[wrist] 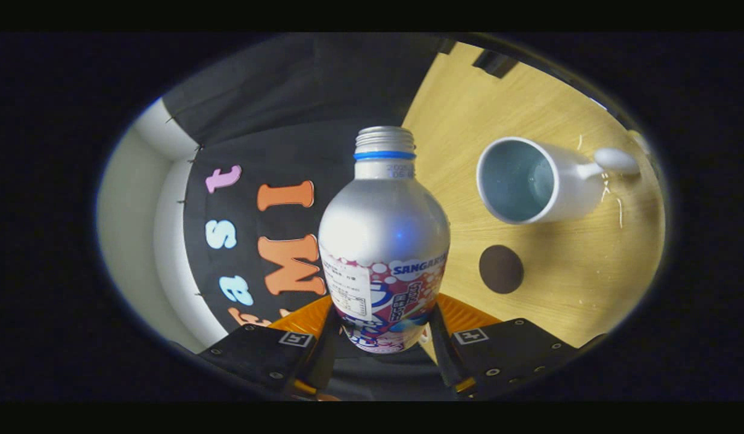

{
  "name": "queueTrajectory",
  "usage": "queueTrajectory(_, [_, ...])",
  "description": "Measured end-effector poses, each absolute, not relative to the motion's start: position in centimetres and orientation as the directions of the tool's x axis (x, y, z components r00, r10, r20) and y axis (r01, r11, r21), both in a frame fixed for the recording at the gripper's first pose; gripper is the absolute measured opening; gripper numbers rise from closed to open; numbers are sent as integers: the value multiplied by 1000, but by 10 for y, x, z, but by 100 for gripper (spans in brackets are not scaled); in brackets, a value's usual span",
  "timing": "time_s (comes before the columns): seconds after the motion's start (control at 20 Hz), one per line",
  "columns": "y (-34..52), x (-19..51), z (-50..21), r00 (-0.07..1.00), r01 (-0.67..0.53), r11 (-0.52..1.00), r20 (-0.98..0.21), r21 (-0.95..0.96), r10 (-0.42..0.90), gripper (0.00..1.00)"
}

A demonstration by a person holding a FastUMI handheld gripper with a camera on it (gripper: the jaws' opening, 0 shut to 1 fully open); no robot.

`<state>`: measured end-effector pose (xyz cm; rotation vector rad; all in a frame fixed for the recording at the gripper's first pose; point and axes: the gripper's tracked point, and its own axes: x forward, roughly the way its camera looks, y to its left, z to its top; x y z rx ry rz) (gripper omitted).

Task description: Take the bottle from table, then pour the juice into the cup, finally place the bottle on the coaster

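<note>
Juice is not yet going anywhere: we are holding the bottle (384,241) between the gripper's (384,337) two fingers, which are pressing on its lower body from either side, just under the printed label band. Its cap is off, and the bare threaded neck with the blue ring is pointing away from us, along the fingers. The whole scene is lying rolled over in our view, so we are judging that the bottle is already tilted well off upright and that the lift from the table (528,289) is done.

Beyond the fingers and off to one side of the neck, the white cup (528,181) is standing on the wooden table, its mouth facing us and its handle on the far side. We cannot tell whether it is holding any liquid. Between the cup and the fingers, the small dark round coaster (501,269) is lying flat, apart from both cup and bottle.

We are taking this as the start of the pour. Next, we are needing to bring the open neck over the cup's rim, since the mouth is sitting beside it rather than above it, then keep tipping slowly so nothing is spilling onto the wood.
</note>
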<state>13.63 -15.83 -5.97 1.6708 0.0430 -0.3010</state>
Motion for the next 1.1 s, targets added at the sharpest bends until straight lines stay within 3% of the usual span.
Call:
queueTrajectory(0.2, [-134,152,-81,953,302,266,-283,916,-106,70])
queueTrajectory(0.5, [-136,160,-119,874,419,721,-460,552,-156,70])
queueTrajectory(0.65, [-152,162,-124,845,440,810,-482,386,-229,70])
queueTrajectory(1.1, [-169,197,-131,853,408,899,-419,162,-312,70])
